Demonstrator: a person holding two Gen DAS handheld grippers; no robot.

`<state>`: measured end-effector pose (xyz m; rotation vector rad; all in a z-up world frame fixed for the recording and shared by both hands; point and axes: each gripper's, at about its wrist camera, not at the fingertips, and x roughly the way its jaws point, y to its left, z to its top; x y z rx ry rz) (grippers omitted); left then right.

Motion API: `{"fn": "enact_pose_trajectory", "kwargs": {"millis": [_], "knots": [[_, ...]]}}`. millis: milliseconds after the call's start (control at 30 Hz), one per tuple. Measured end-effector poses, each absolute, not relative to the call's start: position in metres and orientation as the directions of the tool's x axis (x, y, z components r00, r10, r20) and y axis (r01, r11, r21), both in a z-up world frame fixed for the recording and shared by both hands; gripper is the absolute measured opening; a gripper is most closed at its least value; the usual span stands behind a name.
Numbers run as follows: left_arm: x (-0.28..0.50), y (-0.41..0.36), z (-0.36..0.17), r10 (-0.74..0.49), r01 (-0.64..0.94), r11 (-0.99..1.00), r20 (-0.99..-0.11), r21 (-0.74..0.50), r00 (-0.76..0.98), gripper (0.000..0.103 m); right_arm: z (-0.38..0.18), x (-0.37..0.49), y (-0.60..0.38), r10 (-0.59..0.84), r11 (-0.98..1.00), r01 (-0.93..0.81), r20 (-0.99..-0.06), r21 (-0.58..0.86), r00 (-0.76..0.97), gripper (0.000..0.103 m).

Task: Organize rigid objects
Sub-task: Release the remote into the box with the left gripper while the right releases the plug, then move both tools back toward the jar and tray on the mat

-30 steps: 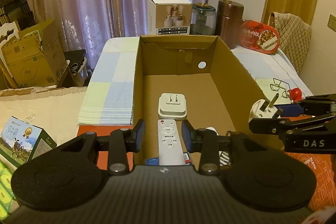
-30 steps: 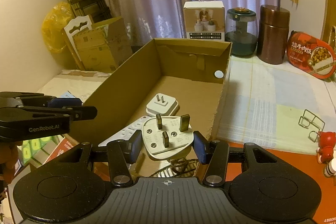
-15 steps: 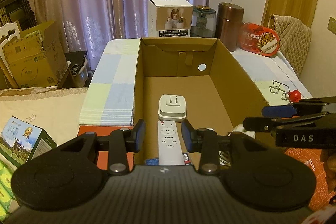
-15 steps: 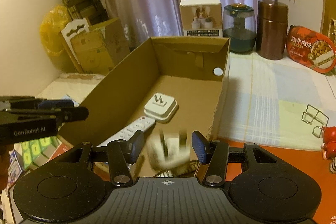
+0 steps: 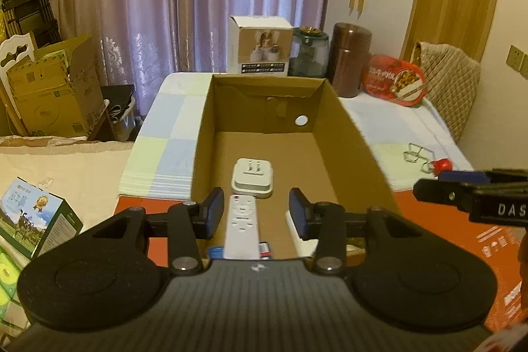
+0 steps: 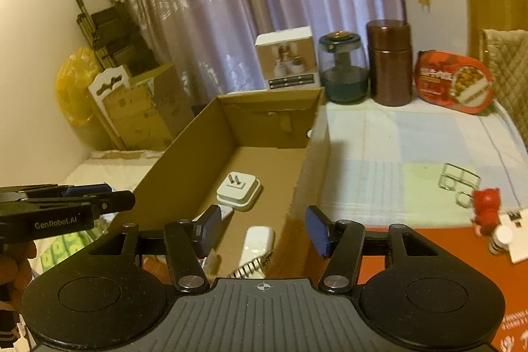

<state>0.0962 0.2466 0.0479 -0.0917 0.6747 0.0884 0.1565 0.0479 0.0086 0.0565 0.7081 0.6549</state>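
An open cardboard box [image 5: 349, 134] [image 6: 184, 167] holds a white two-pin adapter [image 5: 252, 178] [image 6: 238, 191], a white remote [image 5: 242, 226] and a white three-pin plug [image 6: 257, 244] by its near right wall. My left gripper [image 5: 255, 213] is open and empty over the box's near end, above the remote. My right gripper [image 6: 265, 230] is open and empty above the box's right wall, with the plug lying below it. Each gripper also shows side-on in the other's view [image 5: 462, 192] [image 6: 72, 203].
Outside the box to the right lie a wire clip stand [image 6: 458, 180] and a small red figure [image 6: 485, 210] on the checked cloth. A white carton [image 5: 260, 50], a glass jar [image 5: 310, 51], a brown canister [image 5: 349, 58] and a red food tub [image 5: 396, 81] stand behind the box.
My right gripper opened and let go of the three-pin plug, which dropped into the box. The right gripper then pulled back to the right. The left gripper stayed open over the remote.
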Motion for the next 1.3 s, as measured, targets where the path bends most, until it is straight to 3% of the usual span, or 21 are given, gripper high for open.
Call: {"fn": "enact_pose_trajectory", "kwargs": {"millis": [967,1067,1200,1300], "knots": [[0.030,0.148,0.083,-0.023,-0.057,0.992,-0.603,-0.114,0.797,0.046,0.043,0.060,-0.064,0.498,0.865,-0.432,-0.554,0.256,0.668,0.061],[0.029,0.138,0.082,-0.035,-0.046,0.992,-0.599,-0.120,0.800,0.050,0.042,0.057,-0.076,0.486,0.872,-0.414,-0.557,0.261,0.674,0.061],[0.029,0.124,0.081,-0.068,-0.012,0.991,-0.588,-0.131,0.806,0.067,0.042,0.053,-0.092,0.463,0.885,-0.391,-0.560,0.251,0.687,0.062],[0.032,0.114,0.079,-0.087,0.015,0.992,-0.593,-0.127,0.801,0.069,0.041,0.050,-0.106,0.436,0.899,-0.365,-0.561,0.241,0.704,0.064]]}}
